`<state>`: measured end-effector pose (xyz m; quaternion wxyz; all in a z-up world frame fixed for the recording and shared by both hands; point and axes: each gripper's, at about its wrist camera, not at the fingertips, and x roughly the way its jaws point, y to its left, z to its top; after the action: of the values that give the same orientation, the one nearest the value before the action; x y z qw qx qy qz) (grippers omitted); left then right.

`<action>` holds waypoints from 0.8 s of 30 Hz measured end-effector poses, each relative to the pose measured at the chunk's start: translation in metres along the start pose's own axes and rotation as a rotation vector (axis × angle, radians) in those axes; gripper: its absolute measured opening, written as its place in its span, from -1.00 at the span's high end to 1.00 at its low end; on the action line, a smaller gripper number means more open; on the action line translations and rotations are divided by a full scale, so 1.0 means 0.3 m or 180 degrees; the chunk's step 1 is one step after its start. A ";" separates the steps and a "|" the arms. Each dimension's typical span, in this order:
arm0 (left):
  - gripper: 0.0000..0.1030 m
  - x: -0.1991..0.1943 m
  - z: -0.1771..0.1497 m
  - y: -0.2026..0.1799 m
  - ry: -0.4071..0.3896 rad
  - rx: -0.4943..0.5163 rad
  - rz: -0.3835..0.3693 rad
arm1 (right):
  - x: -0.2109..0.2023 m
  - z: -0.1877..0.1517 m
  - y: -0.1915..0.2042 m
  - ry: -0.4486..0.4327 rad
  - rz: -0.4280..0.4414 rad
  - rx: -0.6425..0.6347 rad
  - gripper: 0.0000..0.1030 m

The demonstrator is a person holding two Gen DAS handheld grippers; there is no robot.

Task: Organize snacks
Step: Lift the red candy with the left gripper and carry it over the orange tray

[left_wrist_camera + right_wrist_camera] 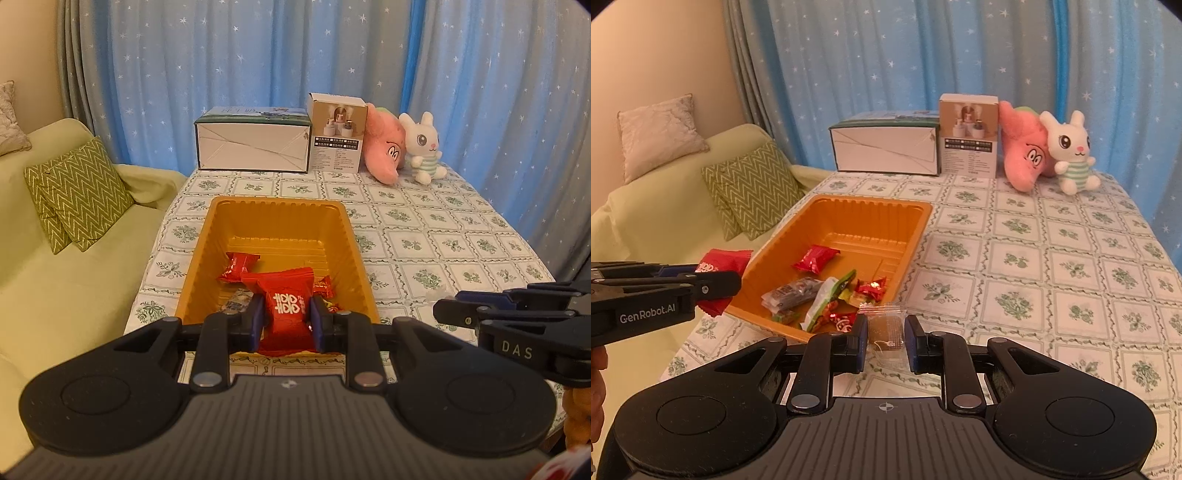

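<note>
An orange plastic tray (280,214) sits on the patterned tablecloth and holds several wrapped snacks (816,258). My left gripper (287,319) is shut on a red snack packet (286,306) with white characters, held over the tray's near end; it also shows at the left of the right wrist view (716,264). My right gripper (885,338) is shut on a clear packet with a brown snack (886,326), just right of the tray's near corner, above the tablecloth. The right gripper also shows at the right of the left wrist view (447,304).
At the table's far end stand a white-and-green carton (253,142), a small beige product box (338,134), a pink plush (384,151) and a white rabbit plush (423,147). A green sofa with zigzag cushions (77,192) lies left of the table. Blue starred curtains hang behind.
</note>
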<state>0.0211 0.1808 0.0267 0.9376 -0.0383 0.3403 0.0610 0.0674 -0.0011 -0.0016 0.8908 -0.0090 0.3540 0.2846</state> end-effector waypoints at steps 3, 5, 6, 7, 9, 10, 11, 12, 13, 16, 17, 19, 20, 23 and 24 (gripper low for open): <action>0.55 0.020 0.017 0.015 0.0024 0.0019 -0.0015 | 0.026 0.020 0.012 0.0002 0.0017 -0.0025 0.58; 0.55 0.036 0.029 0.024 0.0037 0.0037 -0.0015 | 0.044 0.036 0.017 0.0004 0.0026 -0.0038 0.58; 0.55 0.044 0.034 0.028 0.0046 0.0045 -0.0020 | 0.053 0.044 0.020 0.0003 0.0029 -0.0042 0.58; 0.55 0.052 0.039 0.034 0.0053 0.0043 -0.0026 | 0.063 0.054 0.024 0.0006 0.0035 -0.0044 0.58; 0.55 0.070 0.050 0.047 0.0075 0.0033 -0.0053 | 0.086 0.073 0.028 0.0018 0.0041 -0.0045 0.58; 0.55 0.080 0.056 0.054 0.0086 0.0027 -0.0061 | 0.098 0.083 0.031 0.0026 0.0040 -0.0047 0.58; 0.55 0.089 0.061 0.058 0.0095 0.0031 -0.0063 | 0.111 0.095 0.033 0.0036 0.0041 -0.0051 0.58; 0.55 0.099 0.067 0.063 0.0102 0.0041 -0.0062 | 0.123 0.105 0.036 0.0043 0.0041 -0.0057 0.58; 0.55 0.111 0.074 0.069 0.0113 0.0052 -0.0064 | 0.135 0.115 0.039 0.0045 0.0044 -0.0067 0.58; 0.55 0.144 0.091 0.082 0.0147 0.0075 -0.0074 | 0.173 0.145 0.047 0.0055 0.0058 -0.0091 0.58; 0.55 0.154 0.095 0.086 0.0156 0.0081 -0.0077 | 0.185 0.152 0.050 0.0059 0.0065 -0.0093 0.58; 0.55 0.178 0.107 0.096 0.0176 0.0098 -0.0079 | 0.212 0.167 0.053 0.0070 0.0086 -0.0098 0.58; 0.55 0.188 0.112 0.101 0.0182 0.0104 -0.0078 | 0.225 0.172 0.055 0.0076 0.0094 -0.0106 0.58; 0.55 0.224 0.128 0.114 0.0206 0.0116 -0.0093 | 0.267 0.187 0.058 0.0104 0.0116 -0.0117 0.58; 0.55 0.234 0.131 0.118 0.0216 0.0117 -0.0103 | 0.282 0.192 0.057 0.0116 0.0124 -0.0114 0.58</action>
<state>0.0945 0.2266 0.0108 0.9269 -0.0285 0.3722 0.0383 0.1445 0.0680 -0.0090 0.8782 -0.0231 0.3651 0.3080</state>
